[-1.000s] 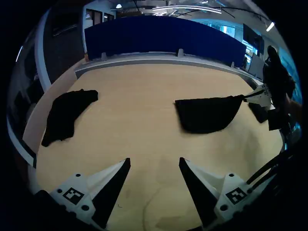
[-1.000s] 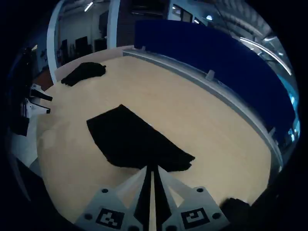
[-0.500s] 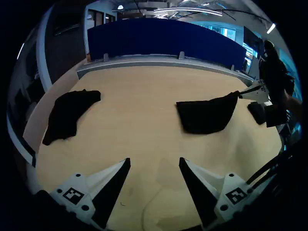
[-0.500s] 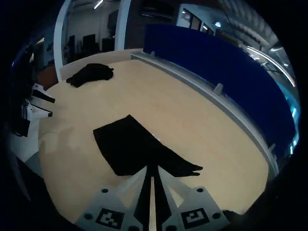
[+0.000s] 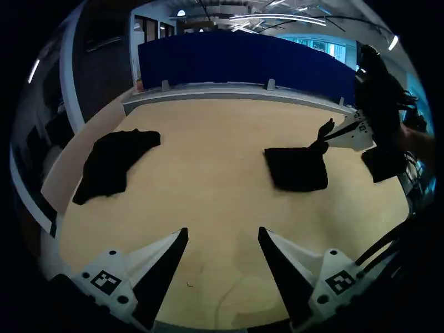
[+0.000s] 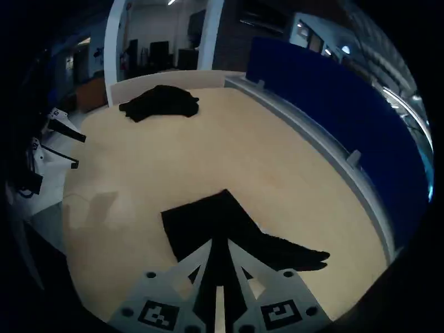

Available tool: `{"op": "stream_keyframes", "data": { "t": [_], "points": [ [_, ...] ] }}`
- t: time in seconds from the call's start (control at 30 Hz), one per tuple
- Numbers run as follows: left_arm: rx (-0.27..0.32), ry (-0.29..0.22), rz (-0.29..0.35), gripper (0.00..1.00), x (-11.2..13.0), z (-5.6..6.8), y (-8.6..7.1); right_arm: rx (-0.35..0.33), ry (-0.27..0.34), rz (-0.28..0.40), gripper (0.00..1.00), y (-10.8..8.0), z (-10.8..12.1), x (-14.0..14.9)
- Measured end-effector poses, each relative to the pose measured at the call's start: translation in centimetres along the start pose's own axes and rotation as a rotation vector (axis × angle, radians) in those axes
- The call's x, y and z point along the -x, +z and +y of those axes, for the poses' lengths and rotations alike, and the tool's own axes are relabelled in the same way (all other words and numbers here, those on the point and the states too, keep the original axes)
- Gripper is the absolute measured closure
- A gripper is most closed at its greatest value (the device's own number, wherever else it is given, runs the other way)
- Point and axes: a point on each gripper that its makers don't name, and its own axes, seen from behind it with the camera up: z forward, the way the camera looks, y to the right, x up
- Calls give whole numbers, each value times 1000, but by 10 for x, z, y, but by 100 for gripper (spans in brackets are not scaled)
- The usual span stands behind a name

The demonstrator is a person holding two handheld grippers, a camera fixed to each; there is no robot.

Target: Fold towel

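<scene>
Right tool (image 6: 222, 247) pinched tight on a raised corner of the black towel (image 6: 205, 222), which lies on the desk (image 6: 166, 161) low in the frame, straight ahead of it — left tool (image 5: 222, 233) spread wide, empty, well apart, so the right is nearer.

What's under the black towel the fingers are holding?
The towel lies on the wooden table. Its corner is lifted by the right gripper; anything beneath the rest is covered.

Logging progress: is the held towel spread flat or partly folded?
Partly folded: right claw holds one edge raised over the towel.
</scene>
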Motion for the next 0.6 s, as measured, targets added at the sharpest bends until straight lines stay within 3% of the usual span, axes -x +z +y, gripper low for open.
{"op": "stream_keyframes", "data": {
  "t": [0.3,0.4,0.6],
  "points": [
    [-18,-52,-3,6,13,-5,-4,-117,-33,-80,96,69,-54,11],
    [-20,-59,-3,6,16,-6,-5,-132,-29,-98,96,79,-62,16],
    [-20,-65,-3,6,18,-9,-5,-128,-30,-103,94,79,-63,19]
  ]
}}
